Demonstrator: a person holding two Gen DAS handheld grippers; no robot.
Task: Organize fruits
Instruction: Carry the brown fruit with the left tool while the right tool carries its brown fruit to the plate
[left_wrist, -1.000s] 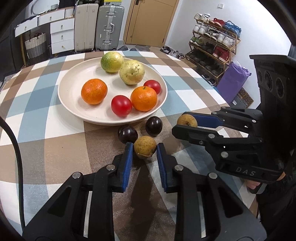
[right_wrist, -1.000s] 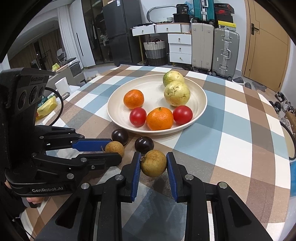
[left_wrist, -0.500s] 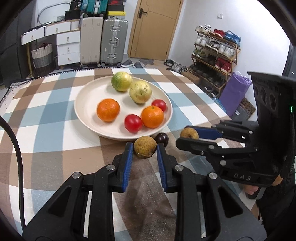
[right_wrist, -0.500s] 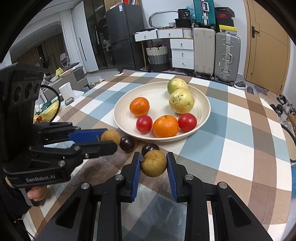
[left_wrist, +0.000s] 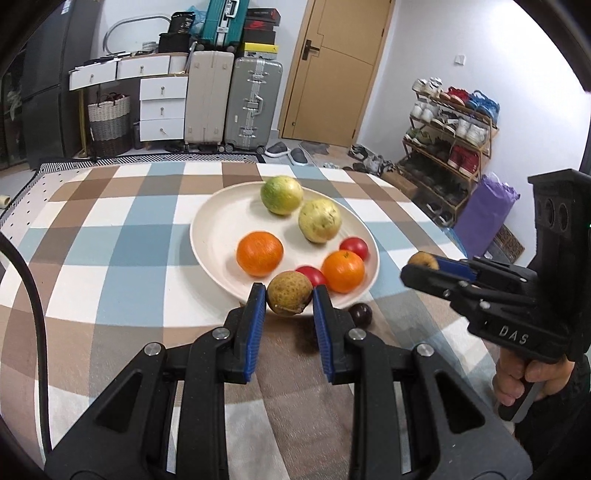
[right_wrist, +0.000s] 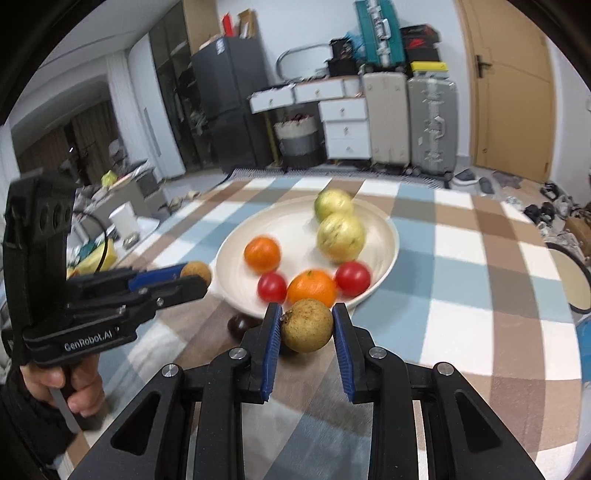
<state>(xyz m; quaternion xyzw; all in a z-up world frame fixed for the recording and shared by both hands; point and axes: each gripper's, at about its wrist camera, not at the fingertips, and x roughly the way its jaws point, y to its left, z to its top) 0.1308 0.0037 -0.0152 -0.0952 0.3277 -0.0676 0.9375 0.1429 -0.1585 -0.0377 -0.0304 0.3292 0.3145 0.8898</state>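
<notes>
My left gripper (left_wrist: 289, 301) is shut on a small brown fruit (left_wrist: 290, 297), held above the table at the near rim of the white plate (left_wrist: 214, 236). My right gripper (right_wrist: 306, 325) is shut on a second small brown fruit (right_wrist: 306, 325), also raised near the plate's (right_wrist: 236, 254) front rim. The plate holds two oranges (left_wrist: 259, 253), two red tomatoes (left_wrist: 354, 248) and two yellow-green fruits (left_wrist: 319, 220). A dark purple fruit (left_wrist: 360, 314) lies on the checked tablecloth just off the plate; it also shows in the right wrist view (right_wrist: 238, 325).
The right gripper (left_wrist: 421, 263) shows at the right of the left wrist view, the left gripper (right_wrist: 195, 274) at the left of the right wrist view. A black cable (left_wrist: 33, 302) runs along the table's left. Suitcases, drawers and a shoe rack stand beyond the table.
Both grippers have lifted their brown fruits off the table and moved them towards the plate. The dark fruits stay on the cloth.
</notes>
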